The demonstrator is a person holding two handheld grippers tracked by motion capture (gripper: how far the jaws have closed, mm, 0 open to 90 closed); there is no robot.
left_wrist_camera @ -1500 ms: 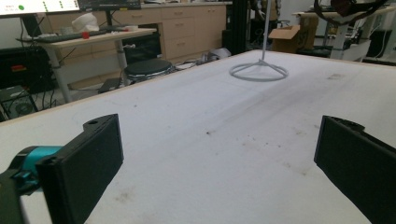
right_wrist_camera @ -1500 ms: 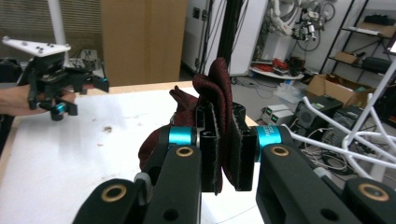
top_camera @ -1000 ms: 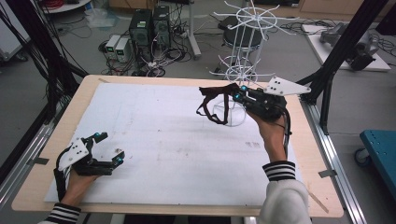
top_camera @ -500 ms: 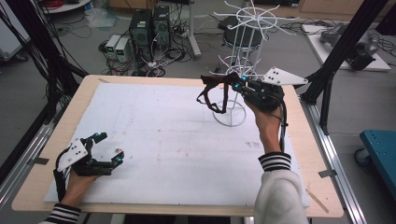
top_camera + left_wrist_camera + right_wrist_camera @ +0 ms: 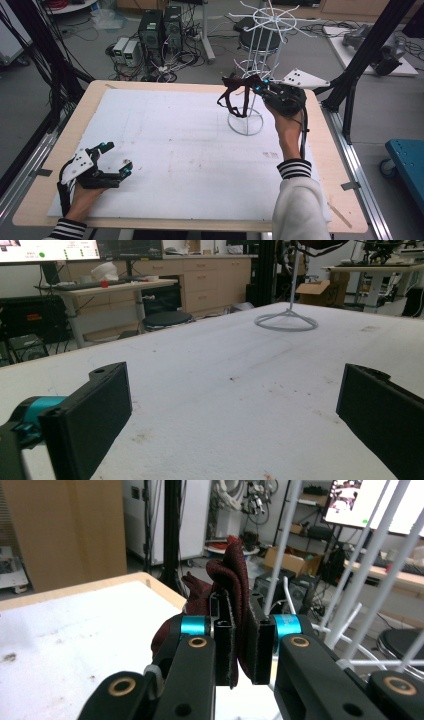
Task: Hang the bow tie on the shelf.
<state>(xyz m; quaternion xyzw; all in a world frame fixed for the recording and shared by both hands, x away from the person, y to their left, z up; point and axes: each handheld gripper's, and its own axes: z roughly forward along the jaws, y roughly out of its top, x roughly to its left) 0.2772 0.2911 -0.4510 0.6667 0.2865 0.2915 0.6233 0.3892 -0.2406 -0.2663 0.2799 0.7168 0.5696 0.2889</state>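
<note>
A dark red cloth (image 5: 229, 99) hangs in loops over the far right part of the table. My right gripper (image 5: 250, 86) is shut on it, and in the right gripper view the cloth (image 5: 235, 577) is pinched between the two black pads of that gripper (image 5: 243, 647). Just behind it stands a white wire rack (image 5: 256, 60), its ring base (image 5: 245, 131) resting on the sheet; the rack's rods (image 5: 350, 590) rise close by. At the near left my left gripper (image 5: 119, 157) lies low on the sheet, open, with nothing in the left gripper (image 5: 235, 405).
A white foam sheet (image 5: 175, 145) covers the wooden table (image 5: 47, 187). The rack's base (image 5: 286, 321) is far across the sheet from the left gripper. Black frame posts (image 5: 367, 55) stand at the right, with computers and cables (image 5: 155, 35) on the floor behind.
The right gripper has carried the red cloth a little farther back and to the right, closer against the wire rack. The left gripper has stayed put.
</note>
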